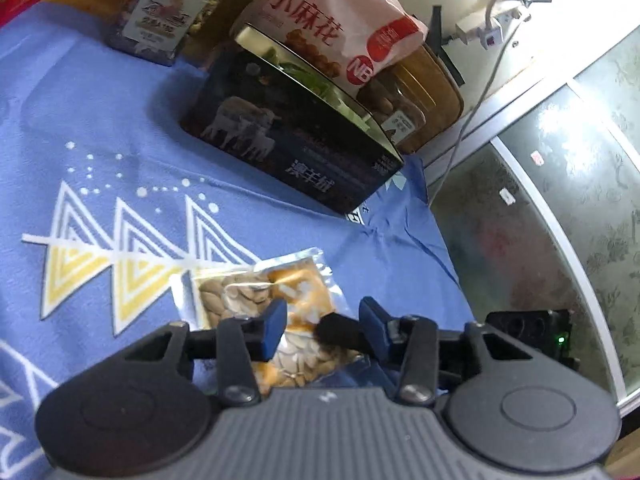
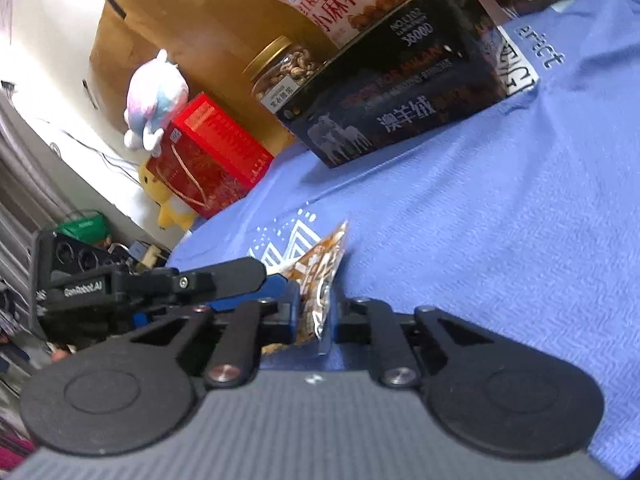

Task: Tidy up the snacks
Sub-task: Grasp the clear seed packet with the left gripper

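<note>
A clear packet of nuts and seeds (image 1: 256, 296) lies on the blue patterned cloth (image 1: 120, 112). My left gripper (image 1: 323, 324) hovers over it. One blue pad (image 1: 274, 328) sits above the packet's middle and the other is past its right edge, so neither presses on it. From the right, a black finger of my right gripper (image 1: 340, 330) reaches in at the packet's edge. In the right wrist view my right gripper (image 2: 320, 312) is shut on the packet (image 2: 320, 272), whose corner sticks up. The left gripper (image 2: 264, 286) is close beside it on the left.
A dark box (image 1: 288, 140) with sheep on it stands farther back, with a pink snack bag (image 1: 332, 20) on top. Nut jars (image 1: 172, 8) (image 2: 284, 68) stand nearby. A red gift box (image 2: 208, 152), a plush toy (image 2: 156, 96) and a cardboard box (image 2: 180, 20) line the far side. The cloth ends at the table edge (image 1: 440, 240).
</note>
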A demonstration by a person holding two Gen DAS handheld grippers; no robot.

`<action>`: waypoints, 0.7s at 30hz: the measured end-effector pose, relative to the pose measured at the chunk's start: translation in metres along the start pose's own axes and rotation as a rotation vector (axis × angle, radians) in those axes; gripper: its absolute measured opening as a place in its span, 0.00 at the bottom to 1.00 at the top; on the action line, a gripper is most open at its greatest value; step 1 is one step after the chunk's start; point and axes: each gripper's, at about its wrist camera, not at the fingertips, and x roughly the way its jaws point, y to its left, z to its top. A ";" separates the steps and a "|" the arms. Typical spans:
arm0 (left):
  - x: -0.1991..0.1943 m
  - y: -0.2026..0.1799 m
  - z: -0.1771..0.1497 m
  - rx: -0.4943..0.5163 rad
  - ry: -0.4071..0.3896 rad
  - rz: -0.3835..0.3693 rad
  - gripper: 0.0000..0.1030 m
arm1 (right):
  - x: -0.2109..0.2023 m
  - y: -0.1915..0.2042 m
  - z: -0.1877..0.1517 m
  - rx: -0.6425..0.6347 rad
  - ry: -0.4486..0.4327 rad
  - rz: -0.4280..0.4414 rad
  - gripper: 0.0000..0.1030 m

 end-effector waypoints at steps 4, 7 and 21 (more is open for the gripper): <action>-0.019 0.010 0.006 -0.031 -0.048 0.047 0.60 | -0.015 -0.030 0.004 0.201 -0.065 0.107 0.11; -0.023 0.019 0.010 -0.086 -0.047 0.015 0.70 | -0.021 -0.052 0.004 0.351 -0.089 0.187 0.10; 0.006 -0.001 0.007 -0.043 0.016 -0.052 0.29 | -0.036 -0.075 0.003 0.542 -0.154 0.389 0.10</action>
